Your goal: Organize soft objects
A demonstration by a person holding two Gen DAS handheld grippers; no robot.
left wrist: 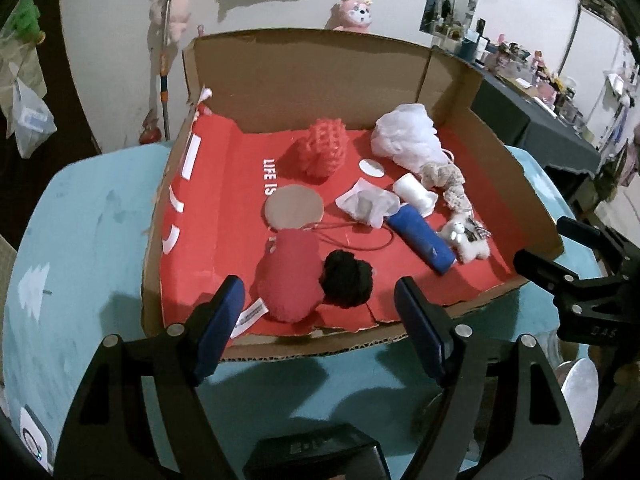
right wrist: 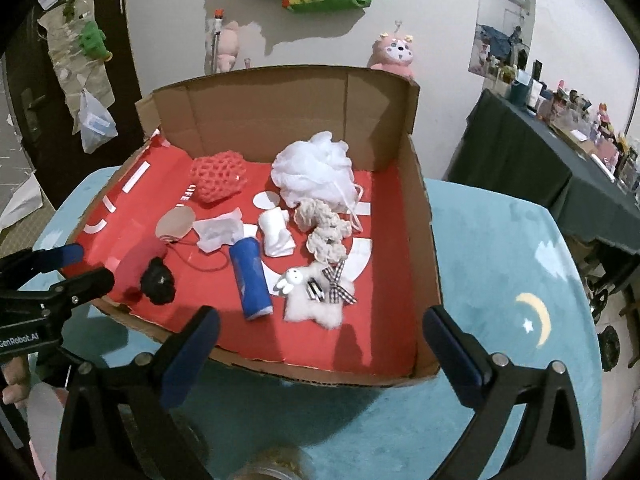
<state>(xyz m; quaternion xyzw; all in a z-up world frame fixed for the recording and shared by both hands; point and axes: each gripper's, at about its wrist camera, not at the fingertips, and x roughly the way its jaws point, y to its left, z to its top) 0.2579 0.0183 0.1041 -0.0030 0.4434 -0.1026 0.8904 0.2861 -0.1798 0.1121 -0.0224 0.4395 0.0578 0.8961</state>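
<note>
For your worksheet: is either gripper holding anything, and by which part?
Nothing is held. The left gripper and right gripper are both open, short of the box.

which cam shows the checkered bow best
The right wrist view: the bow lies in plain sight on the white plush, its check pattern clear. In the left wrist view only a sliver of it peeks out behind that plush, too small to read.

Both grippers (left wrist: 320, 312) (right wrist: 320, 340) are black with blue-padded jaws, silver screws and white lettering.
</note>
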